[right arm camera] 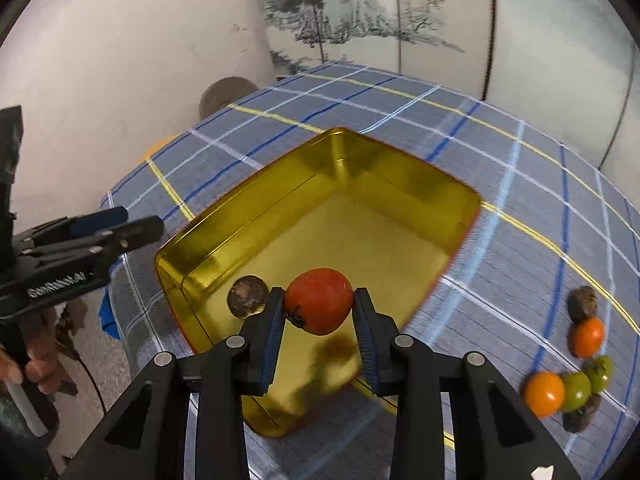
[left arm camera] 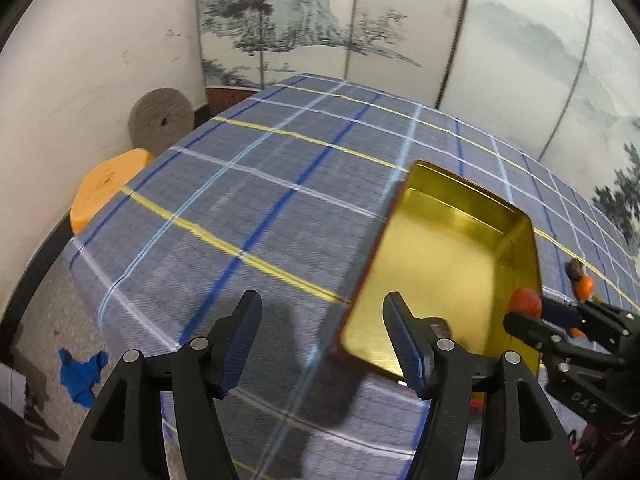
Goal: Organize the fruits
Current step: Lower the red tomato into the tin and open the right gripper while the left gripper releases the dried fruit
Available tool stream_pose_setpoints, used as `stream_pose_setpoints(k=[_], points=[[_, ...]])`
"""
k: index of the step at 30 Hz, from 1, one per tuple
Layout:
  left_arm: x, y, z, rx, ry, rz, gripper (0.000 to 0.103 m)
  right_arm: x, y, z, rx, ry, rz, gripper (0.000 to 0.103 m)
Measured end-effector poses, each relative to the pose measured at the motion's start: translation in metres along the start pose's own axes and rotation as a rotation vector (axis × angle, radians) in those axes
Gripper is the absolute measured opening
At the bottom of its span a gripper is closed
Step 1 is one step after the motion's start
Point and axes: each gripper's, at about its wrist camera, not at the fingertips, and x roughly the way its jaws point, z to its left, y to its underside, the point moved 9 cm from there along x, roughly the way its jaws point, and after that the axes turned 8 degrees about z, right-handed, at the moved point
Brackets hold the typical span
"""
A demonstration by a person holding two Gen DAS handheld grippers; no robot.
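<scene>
I'm holding a red tomato (right arm camera: 319,306) clamped in the right gripper (right arm camera: 319,316), hovering over the gold tin (right arm camera: 460,216). One brown fruit (right arm camera: 248,296) is lying inside, left of my fingers. Left gripper (left arm camera: 322,344) is gaping, empty. Six loose fruits (right arm camera: 576,364) are waiting far right.
</scene>
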Motion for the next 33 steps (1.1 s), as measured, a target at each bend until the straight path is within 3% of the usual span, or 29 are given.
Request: stream_pose_setpoints(k=[12,26,33], points=[[0.004,0.006,0.016,-0.019,-0.024,0.021,0.068,0.041,0.003,0.009,-0.048,0.046,0.083,0.031],[0.008,0.011,0.018,-0.021,-0.021,0.031,0.069,0.049,0.007,0.003,-0.097,0.136,0.106,0.032],[0.008,0.011,0.017,-0.022,-0.017,0.031,0.069,0.048,0.007,0.001,-0.098,0.131,0.109,0.032]])
